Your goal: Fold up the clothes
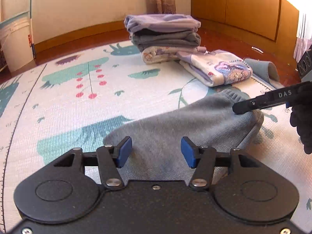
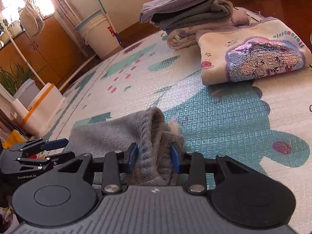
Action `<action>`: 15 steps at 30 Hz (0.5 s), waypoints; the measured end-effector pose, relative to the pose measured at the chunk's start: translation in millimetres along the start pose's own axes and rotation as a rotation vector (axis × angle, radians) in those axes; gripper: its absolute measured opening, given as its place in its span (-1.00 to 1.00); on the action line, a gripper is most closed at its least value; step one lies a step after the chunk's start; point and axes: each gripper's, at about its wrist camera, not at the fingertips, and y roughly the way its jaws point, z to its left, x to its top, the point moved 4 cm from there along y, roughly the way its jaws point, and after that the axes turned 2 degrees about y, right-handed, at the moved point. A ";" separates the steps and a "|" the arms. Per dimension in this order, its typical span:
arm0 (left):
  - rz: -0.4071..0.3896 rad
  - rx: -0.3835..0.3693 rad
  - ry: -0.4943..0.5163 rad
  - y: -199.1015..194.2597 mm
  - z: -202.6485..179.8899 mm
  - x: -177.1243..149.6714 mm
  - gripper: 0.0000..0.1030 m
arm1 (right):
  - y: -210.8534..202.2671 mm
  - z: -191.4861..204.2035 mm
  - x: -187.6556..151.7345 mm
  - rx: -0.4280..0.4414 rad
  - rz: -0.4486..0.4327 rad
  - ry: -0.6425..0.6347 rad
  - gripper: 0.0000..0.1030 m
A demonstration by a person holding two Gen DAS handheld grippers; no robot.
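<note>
Left tool (image 1: 156,152): released, its blue pads wide apart, low over the toe end of the sock at 6 o'clock in the left wrist view; whether the pads touch the cloth cannot be told.
Right tool (image 2: 154,158): clenched on the sock's ribbed cuff, which bunches up between the blue pads; in the left wrist view it comes in from 3 o'clock.
Sock (image 1: 175,128): grey, lying on the mat, toe toward the left tool, cuff toward the right tool.
Mat (image 1: 68,105): pale play mat on the floor, with teal shapes and red dots.
Sweater (image 2: 253,52): folded, cream, at 1 o'clock in the right wrist view, with a sequin patch and the word "cinnamoroll" printed in an arc.
Pile (image 1: 163,37): three folded garments stacked at 12 o'clock in the left wrist view, lilac on top, grey in the middle, cream below, just beside the sweater.
Writing on tools: "DAS" on the right tool's finger (image 1: 284,94); "GenRobot.AI" on the left tool's body (image 2: 26,177).
Hand (image 1: 302,124): black-gloved, at 3 o'clock, holding the right tool.
Bucket (image 2: 97,33): white, beyond the mat at 11 o'clock in the right wrist view; its red label is too small to read.
</note>
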 end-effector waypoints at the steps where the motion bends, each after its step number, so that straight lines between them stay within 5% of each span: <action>1: 0.023 -0.001 0.011 5.1 1.5 -5.1 0.09 | 1.2 -2.7 -3.0 -0.019 0.005 -0.001 -0.09; 5: -0.023 -0.040 -0.190 -15.7 29.3 2.8 0.07 | -7.0 -5.5 -6.9 -0.027 -0.037 0.041 -0.08; 10: -0.043 -0.063 -0.624 -31.0 93.0 -16.4 0.04 | -10.0 -13.3 -5.3 0.003 -0.046 0.147 -0.06; 12: -0.042 -0.086 -0.599 -36.9 95.4 -16.2 0.04 | -8.2 -19.0 -5.5 0.021 -0.032 0.193 0.01; 15: -0.042 -0.186 -0.423 -46.6 72.4 -5.7 0.04 | -6.2 -27.1 -7.4 0.044 -0.021 0.268 0.02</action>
